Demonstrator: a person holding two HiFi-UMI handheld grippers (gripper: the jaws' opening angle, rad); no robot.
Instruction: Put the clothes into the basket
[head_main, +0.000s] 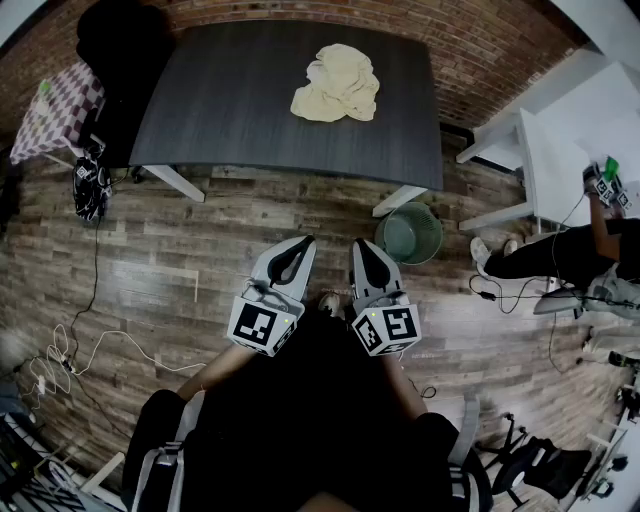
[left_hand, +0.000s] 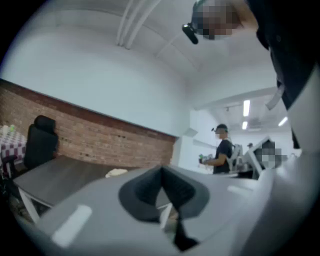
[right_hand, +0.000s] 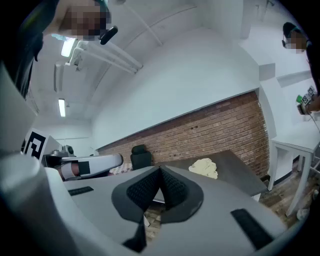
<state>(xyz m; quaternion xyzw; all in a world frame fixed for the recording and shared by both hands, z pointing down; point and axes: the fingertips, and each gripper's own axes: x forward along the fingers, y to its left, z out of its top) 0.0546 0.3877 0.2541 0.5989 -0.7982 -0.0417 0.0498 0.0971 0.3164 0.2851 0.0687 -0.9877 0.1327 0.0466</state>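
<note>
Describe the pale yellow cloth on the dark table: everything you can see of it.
The pale yellow cloth is soft fabric bunched into a loose heap with folds and rounded lobes, not spread flat. What sort of garment it is cannot be told. It lies on the dark grey table, right of its middle, clear of the edges. Only the tabletop touches it; it is not in the green basket on the floor by a table leg.

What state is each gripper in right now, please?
Left gripper: closed, holding nothing.
Right gripper: closed, holding nothing.
</note>
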